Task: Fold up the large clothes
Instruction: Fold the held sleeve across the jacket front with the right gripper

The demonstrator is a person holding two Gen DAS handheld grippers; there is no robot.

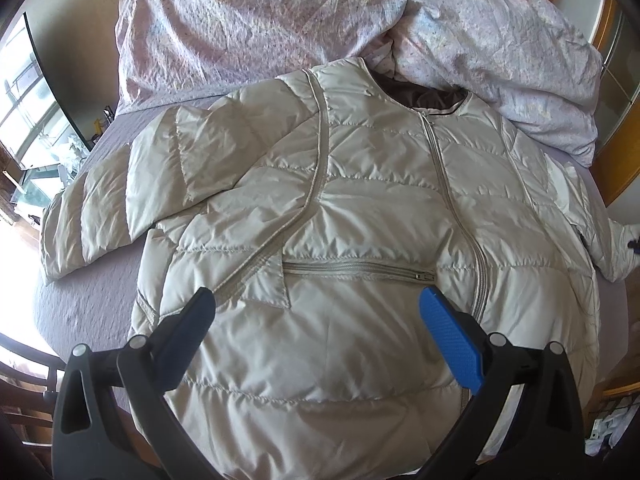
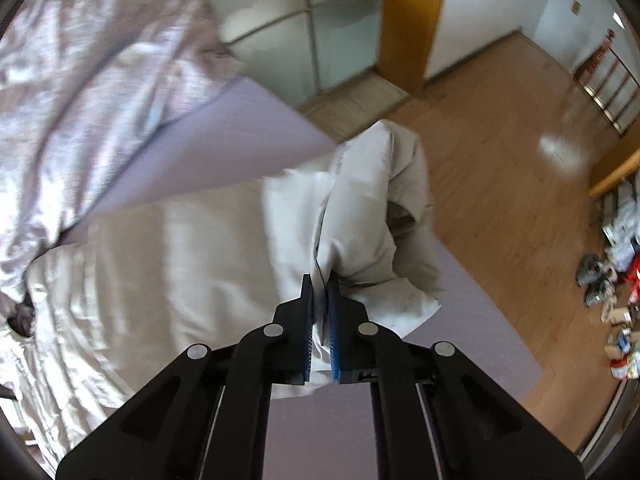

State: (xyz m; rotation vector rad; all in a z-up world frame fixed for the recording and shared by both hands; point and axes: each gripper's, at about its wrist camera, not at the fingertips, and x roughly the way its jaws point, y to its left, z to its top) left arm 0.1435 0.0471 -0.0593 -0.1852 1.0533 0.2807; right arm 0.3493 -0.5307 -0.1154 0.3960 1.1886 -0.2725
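Note:
A pale beige quilted jacket (image 1: pixel 340 208) lies front-up and zipped on the lilac bed sheet (image 1: pixel 92 292). One sleeve (image 1: pixel 120 184) is spread out to the left in the left wrist view. My left gripper (image 1: pixel 316 300) hovers open over the lower front of the jacket, near the chest pocket zip (image 1: pixel 360 270), with nothing between its fingers. In the right wrist view my right gripper (image 2: pixel 320 280) is shut on the other sleeve (image 2: pixel 368 208), whose cloth is pinched between the blue pads and lifted off the bed at the mattress edge. The jacket's body (image 2: pixel 160 264) stays flat to the left.
A crumpled pink patterned duvet (image 1: pixel 280 28) is heaped behind the jacket's collar. The bed's right edge drops to a wooden floor (image 2: pixel 500 184), with a clutter of shoes and packets (image 2: pixel 616 288) far right. A glass wardrobe door (image 2: pixel 304 20) and a wooden frame (image 2: pixel 412 20) stand beyond.

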